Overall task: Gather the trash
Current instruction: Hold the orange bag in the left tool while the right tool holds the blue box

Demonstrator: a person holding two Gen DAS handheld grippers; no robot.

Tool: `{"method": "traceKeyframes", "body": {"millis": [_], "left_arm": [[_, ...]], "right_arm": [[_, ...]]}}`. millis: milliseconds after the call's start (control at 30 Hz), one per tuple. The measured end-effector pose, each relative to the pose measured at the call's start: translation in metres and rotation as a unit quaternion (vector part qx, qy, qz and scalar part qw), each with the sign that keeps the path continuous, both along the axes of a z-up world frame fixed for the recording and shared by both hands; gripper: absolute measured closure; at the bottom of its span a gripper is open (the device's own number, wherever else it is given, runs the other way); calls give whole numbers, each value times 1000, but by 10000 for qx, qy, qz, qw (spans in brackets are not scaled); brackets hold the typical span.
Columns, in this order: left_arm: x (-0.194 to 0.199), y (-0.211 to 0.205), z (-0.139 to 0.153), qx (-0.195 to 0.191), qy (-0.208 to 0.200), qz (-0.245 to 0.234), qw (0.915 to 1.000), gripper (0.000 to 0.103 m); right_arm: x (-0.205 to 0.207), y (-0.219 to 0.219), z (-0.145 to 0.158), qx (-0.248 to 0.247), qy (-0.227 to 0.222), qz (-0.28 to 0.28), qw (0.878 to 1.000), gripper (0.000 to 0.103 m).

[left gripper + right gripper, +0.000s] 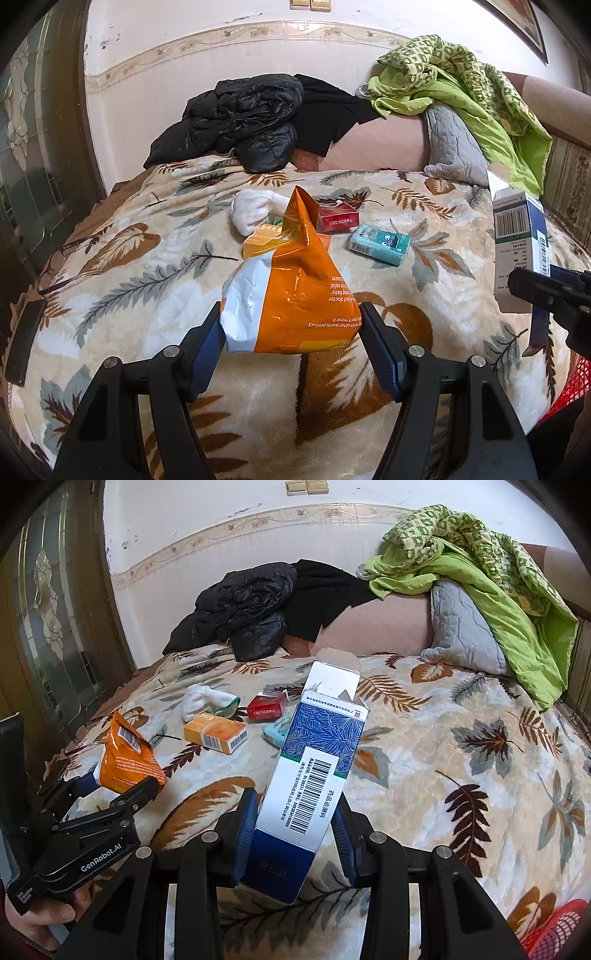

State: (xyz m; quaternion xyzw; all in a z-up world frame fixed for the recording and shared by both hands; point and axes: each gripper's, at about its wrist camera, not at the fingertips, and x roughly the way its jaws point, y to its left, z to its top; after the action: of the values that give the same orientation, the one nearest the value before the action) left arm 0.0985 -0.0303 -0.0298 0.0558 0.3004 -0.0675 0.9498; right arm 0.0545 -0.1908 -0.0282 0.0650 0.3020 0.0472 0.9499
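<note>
Left wrist view: the left gripper (291,328) pinches an orange pouch (291,291) between its blue pads, above the leaf-print blanket (129,288). At 12 o'clock lie a red pack (338,218), a white sock (253,210) and, toward 1, a teal pack (380,243). At 3 o'clock the right gripper holds a blue-white carton (517,251).

Right wrist view: the right gripper (295,834) clamps the carton (317,768), flap open. At 9 o'clock the left gripper (118,779) holds the pouch (125,760). An orange box (216,733) lies at 11, a red basket (554,934) at 5.
</note>
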Motion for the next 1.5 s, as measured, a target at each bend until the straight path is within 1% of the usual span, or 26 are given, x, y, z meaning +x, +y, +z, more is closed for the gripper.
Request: {"method": "traceKeyframes", "body": {"millis": [433,933,1500], "left_arm": [[1,-1,0,21,7,-2,10000,33],[3,0,-2,96,24,-16,9999,33],[3,-1,-3,93,35,-11,9999,33]], "right_arm": [[1,10,-2,-243,-33,124,9996,61],[1,11,-2,-263,-49,152,9995,61],[1,12,-2,-268,-46,148,9995,61]]}}
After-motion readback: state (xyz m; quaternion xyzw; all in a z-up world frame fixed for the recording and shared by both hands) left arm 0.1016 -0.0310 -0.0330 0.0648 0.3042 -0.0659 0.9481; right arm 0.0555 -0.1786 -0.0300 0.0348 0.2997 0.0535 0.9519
